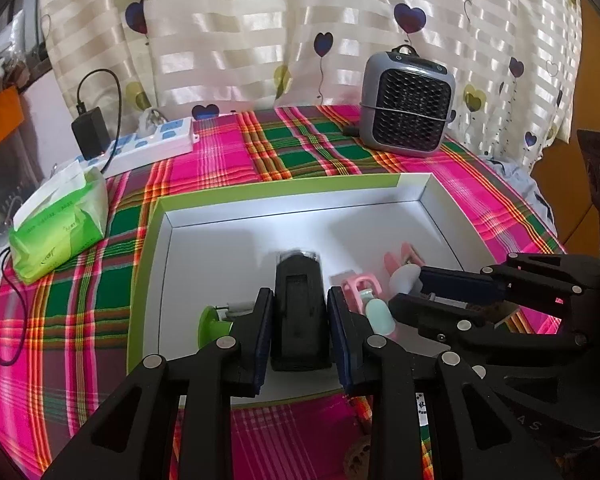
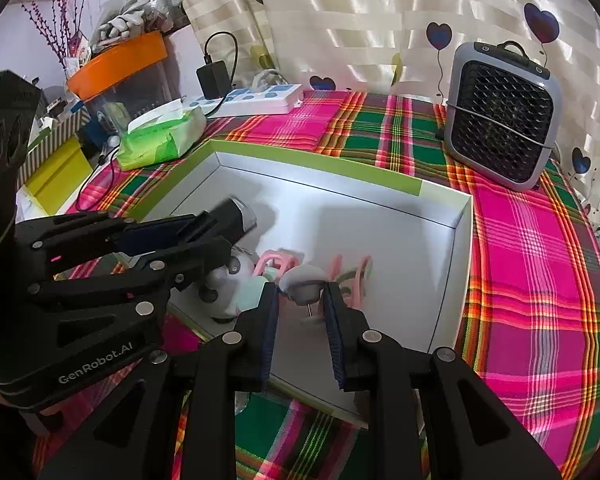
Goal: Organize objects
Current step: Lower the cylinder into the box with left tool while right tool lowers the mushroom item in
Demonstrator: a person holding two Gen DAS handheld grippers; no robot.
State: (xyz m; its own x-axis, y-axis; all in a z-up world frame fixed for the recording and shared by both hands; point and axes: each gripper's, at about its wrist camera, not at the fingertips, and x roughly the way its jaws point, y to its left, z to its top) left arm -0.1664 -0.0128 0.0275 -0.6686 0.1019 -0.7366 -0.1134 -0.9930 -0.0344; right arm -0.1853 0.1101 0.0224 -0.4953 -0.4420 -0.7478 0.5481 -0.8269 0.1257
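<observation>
A shallow white box with a green rim (image 1: pixel 260 190) lies on the plaid table. My left gripper (image 1: pixel 299 308) is shut on a black device (image 1: pixel 299 300) and holds it over the box floor; it also shows in the right wrist view (image 2: pixel 236 216). My right gripper (image 2: pixel 302 300) is shut on a small grey suction hook (image 2: pixel 302 280) inside the box. Pink clips (image 2: pixel 354 276), a pink and mint item (image 1: pixel 370 300) and a green suction hook (image 1: pixel 210 322) lie in the box near both grippers.
A grey fan heater (image 1: pixel 408 102) stands at the back right. A white power strip (image 1: pixel 152 146) with a black charger (image 1: pixel 90 132) lies at the back left. A green tissue pack (image 1: pixel 58 226) sits left of the box. An orange tray (image 2: pixel 118 62) stands beyond the table.
</observation>
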